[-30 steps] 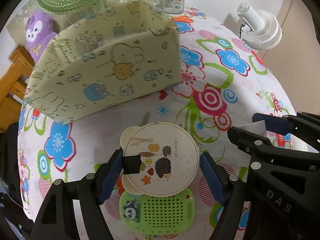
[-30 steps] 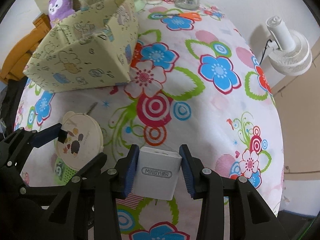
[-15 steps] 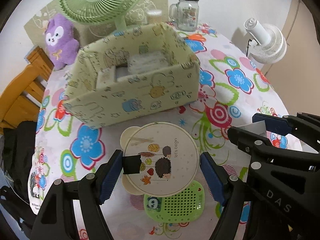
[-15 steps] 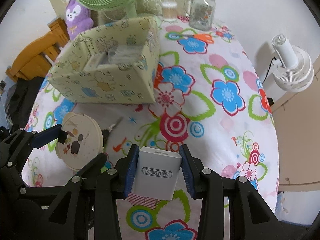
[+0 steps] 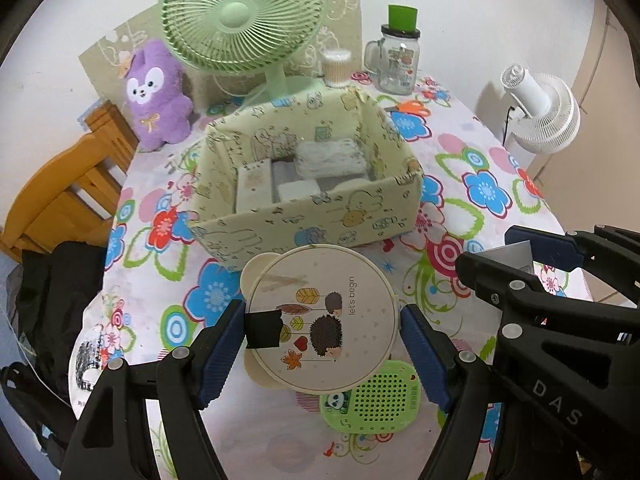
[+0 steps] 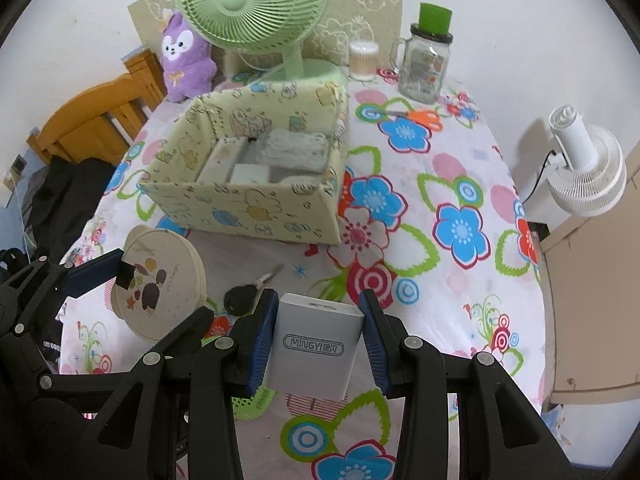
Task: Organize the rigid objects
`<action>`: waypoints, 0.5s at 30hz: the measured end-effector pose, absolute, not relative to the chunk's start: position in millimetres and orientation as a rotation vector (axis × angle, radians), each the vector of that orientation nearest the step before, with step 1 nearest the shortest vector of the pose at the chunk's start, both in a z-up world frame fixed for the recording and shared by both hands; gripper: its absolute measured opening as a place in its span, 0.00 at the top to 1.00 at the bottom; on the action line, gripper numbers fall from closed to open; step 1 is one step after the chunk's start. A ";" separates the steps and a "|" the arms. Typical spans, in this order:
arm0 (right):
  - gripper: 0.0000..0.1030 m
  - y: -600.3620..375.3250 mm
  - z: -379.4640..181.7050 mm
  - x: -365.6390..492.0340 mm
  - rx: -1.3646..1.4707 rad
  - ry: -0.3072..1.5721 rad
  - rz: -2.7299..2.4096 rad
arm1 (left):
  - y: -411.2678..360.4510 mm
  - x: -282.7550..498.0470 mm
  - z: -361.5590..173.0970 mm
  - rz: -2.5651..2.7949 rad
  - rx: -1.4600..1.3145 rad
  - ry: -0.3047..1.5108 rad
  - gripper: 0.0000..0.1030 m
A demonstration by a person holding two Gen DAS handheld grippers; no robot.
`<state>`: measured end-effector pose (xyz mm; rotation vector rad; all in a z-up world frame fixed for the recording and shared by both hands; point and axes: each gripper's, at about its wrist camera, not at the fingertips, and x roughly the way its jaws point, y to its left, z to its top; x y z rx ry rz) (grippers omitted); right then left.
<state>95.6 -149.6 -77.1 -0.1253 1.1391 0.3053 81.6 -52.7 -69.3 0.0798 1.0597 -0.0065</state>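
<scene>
The left gripper (image 5: 322,342) squeezes the round lid (image 5: 324,316); the right gripper (image 6: 316,338) squeezes the white charger (image 6: 314,346), box (image 6: 256,204) at 11 o'clock.

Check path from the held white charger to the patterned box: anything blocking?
Nothing visible does. The white charger sits clamped in the right gripper above the table; only bare tablecloth and a flat key lie before the patterned box, whose top is open.

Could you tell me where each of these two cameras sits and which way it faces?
Left wrist: on the left gripper, looking steeply down at the round hedgehog box it holds; the right gripper intrudes at right.
Right wrist: on the right gripper, angled down at its white charger; the left gripper shows at left.
Shared: patterned storage box, green fan.
</scene>
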 end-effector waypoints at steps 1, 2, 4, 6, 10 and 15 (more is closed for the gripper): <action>0.57 -147.8 -74.4 95.7 -0.127 1.134 0.309 | -51.4 81.2 -67.5 -0.004 0.080 1.057 0.23; 0.57 -146.6 -72.6 95.9 -0.128 1.131 0.311 | -50.3 80.9 -66.1 -0.001 0.080 1.055 0.23; 0.57 -143.9 -68.3 96.7 -0.129 1.124 0.316 | -47.2 80.8 -61.8 0.004 0.079 1.051 0.23; 0.57 -141.7 -65.1 97.1 -0.130 1.119 0.319 | -44.6 80.8 -58.4 0.007 0.078 1.047 0.23; 0.57 -136.5 -59.3 100.4 -0.135 1.115 0.323 | -38.9 82.7 -53.2 0.012 0.071 1.046 0.23; 0.57 -132.0 -56.1 105.1 -0.135 1.113 0.325 | -33.8 87.2 -49.2 0.013 0.068 1.048 0.23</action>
